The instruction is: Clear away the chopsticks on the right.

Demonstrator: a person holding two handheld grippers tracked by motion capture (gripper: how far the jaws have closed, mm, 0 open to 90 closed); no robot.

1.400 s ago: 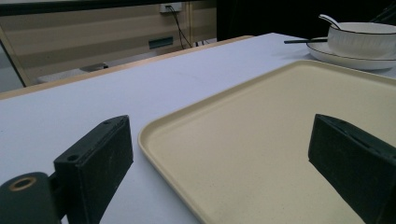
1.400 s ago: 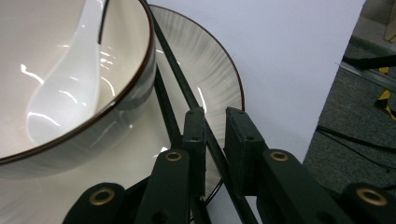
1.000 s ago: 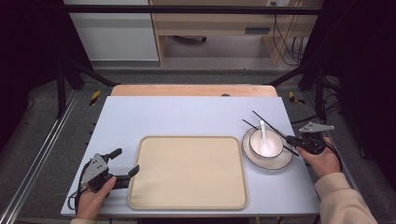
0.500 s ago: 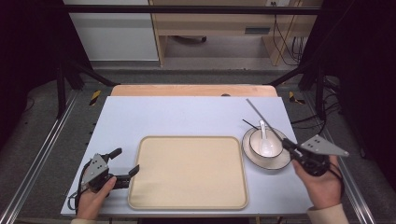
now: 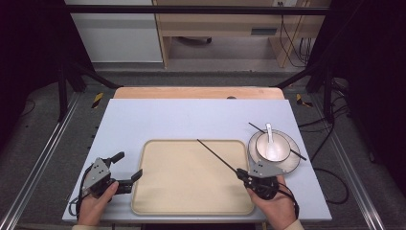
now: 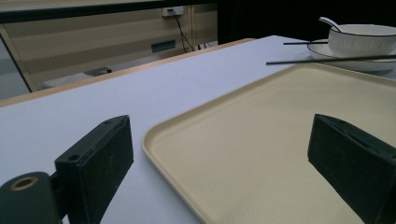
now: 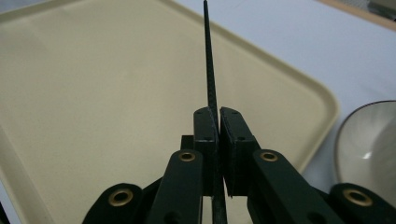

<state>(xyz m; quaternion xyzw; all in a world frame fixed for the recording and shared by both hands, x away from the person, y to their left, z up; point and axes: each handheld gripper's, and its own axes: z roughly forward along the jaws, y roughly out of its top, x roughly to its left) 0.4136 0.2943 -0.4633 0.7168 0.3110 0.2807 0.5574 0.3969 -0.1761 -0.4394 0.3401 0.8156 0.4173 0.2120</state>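
Observation:
My right gripper (image 5: pixel 243 175) (image 7: pixel 218 115) is shut on a thin black chopstick (image 5: pixel 218 157) (image 7: pixel 208 56). The stick points up and left over the beige tray (image 5: pixel 186 191) (image 7: pixel 93 93) from its right side. A second black chopstick (image 5: pixel 297 154) (image 6: pixel 303 43) lies across the white plate (image 5: pixel 292 165). On that plate stands a white bowl (image 5: pixel 273 147) (image 6: pixel 359 39) holding a white spoon (image 5: pixel 269 132) (image 6: pixel 327 22). My left gripper (image 5: pixel 127 166) (image 6: pixel 219 140) rests open at the tray's left rim (image 6: pixel 163 149), with nothing between its jaws.
The tray lies on a pale blue table top (image 5: pixel 191 120) with bare surface behind it. A wooden strip (image 5: pixel 196 92) runs along the far edge. Metal rails and cables run along the floor on both sides.
My right gripper has moved left from beside the plate to the tray's right side, carrying the chopstick, which now points over the tray. The left gripper has stayed still.

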